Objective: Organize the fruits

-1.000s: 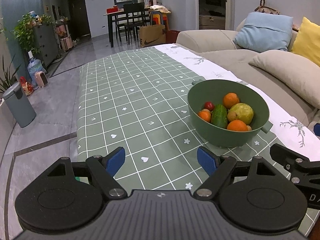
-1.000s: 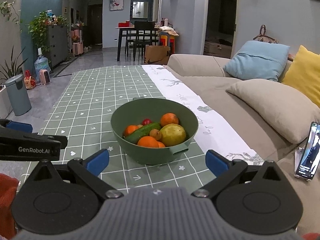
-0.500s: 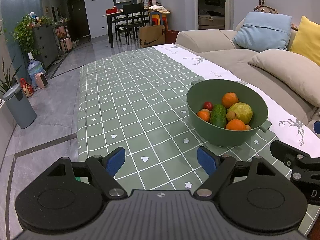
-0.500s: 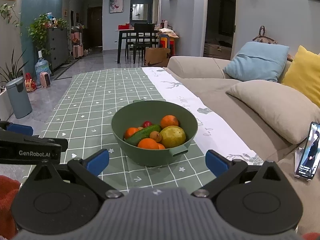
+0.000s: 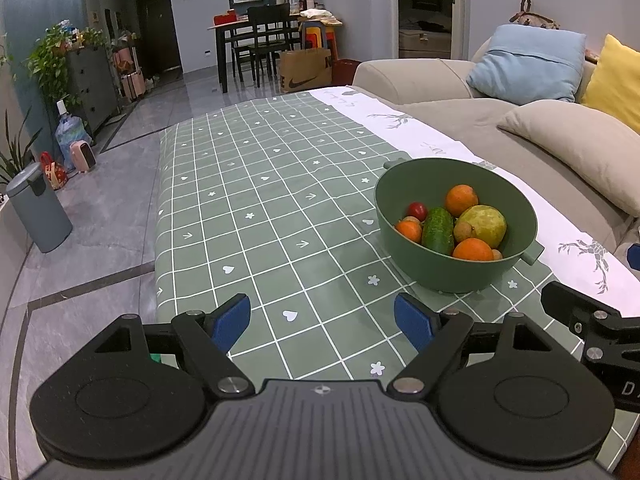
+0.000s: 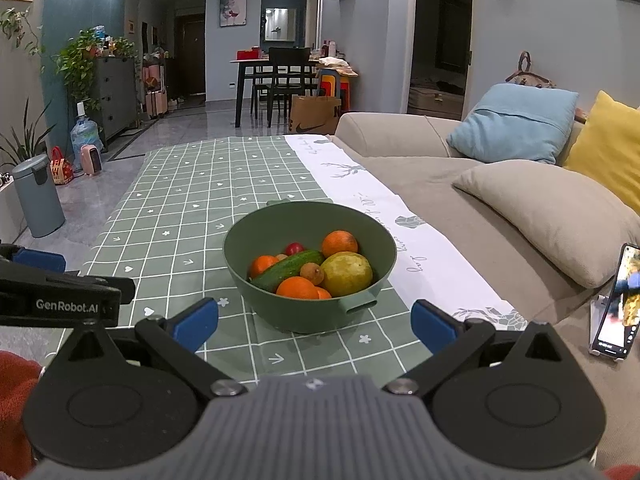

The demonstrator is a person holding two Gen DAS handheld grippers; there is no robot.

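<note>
While both tools just hover low over the table (image 5: 256, 208), nothing is being held. Going left to right: the left hand-held gripper (image 5: 322, 322) has its blue pads spread wide apart with only the green checked cloth between them. From its camera the green bowl (image 5: 516, 216) sits at about 2 o'clock, past the right pad and not touching it.

Inside the bowl it's a proper little pile. At the left side there's an orange (image 5: 409, 230) with a small red tomato (image 5: 417, 211) just behind it at 11 o'clock. Next comes a cucumber (image 5: 438, 230) lying across the middle, then a small brownish round fruit (image 5: 463, 232) squeezed against a big yellow-green fruit (image 5: 483, 223), maybe a guava or pear, can't tell which. Another orange (image 5: 461, 199) sits at the back at 12 o'clock and one more orange (image 5: 473, 249) at the front at 6 o'clock. Everything is touching its neighbours, all below the rim.

Further right, the right hand-held gripper (image 6: 314, 322) is also wide apart and empty, and from its camera the bowl is dead ahead at 12 o'clock, sitting between the two pads' lines but beyond them. Part of the left tool pokes in at 9 o'clock. A beige sofa (image 6: 448, 188) with cushions runs along the table's right edge, and a phone (image 6: 614, 304) stands propped on it at 3 o'clock, screen lit.
</note>
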